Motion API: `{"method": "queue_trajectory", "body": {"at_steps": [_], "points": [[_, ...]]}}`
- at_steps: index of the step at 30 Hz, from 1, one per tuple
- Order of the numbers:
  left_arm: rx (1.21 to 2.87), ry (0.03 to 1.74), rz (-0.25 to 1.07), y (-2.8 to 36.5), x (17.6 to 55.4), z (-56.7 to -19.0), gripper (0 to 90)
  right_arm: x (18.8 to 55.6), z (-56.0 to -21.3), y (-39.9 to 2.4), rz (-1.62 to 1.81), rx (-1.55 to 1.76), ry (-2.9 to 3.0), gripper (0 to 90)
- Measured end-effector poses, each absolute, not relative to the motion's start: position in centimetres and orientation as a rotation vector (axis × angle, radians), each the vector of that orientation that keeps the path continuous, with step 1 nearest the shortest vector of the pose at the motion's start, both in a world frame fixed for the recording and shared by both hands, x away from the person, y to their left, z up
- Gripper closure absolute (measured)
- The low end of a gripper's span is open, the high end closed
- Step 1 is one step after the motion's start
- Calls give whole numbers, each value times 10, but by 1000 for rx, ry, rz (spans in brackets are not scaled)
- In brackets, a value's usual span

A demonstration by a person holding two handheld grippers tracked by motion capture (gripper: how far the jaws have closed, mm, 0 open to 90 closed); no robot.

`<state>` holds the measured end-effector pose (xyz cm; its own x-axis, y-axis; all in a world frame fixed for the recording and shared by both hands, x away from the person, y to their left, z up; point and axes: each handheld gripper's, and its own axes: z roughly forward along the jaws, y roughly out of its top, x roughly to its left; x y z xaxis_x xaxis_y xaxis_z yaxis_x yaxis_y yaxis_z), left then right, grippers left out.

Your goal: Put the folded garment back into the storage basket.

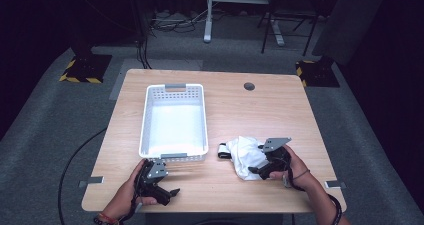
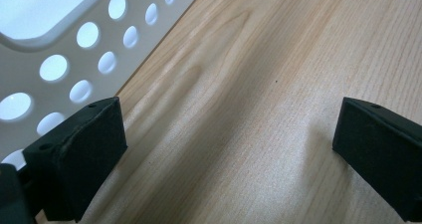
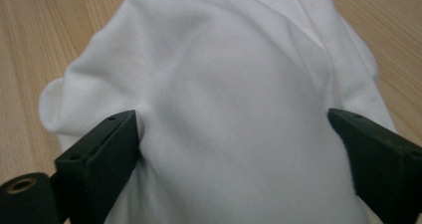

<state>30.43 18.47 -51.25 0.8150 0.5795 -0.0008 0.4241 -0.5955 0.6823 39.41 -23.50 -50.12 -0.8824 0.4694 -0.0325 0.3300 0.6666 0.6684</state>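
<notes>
Right gripper (image 3: 234, 149) is straddling the cloth (image 1: 243, 156), jaws apart, nothing clamped | left gripper (image 2: 229, 154) is idling, jaws apart, beside the basket (image 1: 148, 116) | cloth is lying on the table (image 1: 280, 105) (basket empty) | likely transfer not yet begun

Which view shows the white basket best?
High view: the whole white basket shows, with rim, both grey handles and nothing inside, on the table by the left tongs. Left gripper view gives just a perforated wall section beside the open jaws.
</notes>
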Motion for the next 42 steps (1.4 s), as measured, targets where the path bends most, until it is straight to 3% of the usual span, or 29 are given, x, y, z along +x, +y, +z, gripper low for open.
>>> {"method": "queue_trajectory", "body": {"at_steps": [7, 12, 21, 42], "points": [[2294, 738, 289, 185, 304, -513, 6, 393, -498, -239, 1051, 681, 2641, 406], [2296, 735, 292, 185, 304, -512, 6, 389, -496, -237, 1057, 659, 2633, 552], [2296, 735, 292, 185, 304, -512, 6, 383, -490, -236, 1110, 686, 2599, 608], [2297, 735, 294, 185, 303, -512, 7, 379, -471, -238, 1151, 734, 2524, 614]]}}
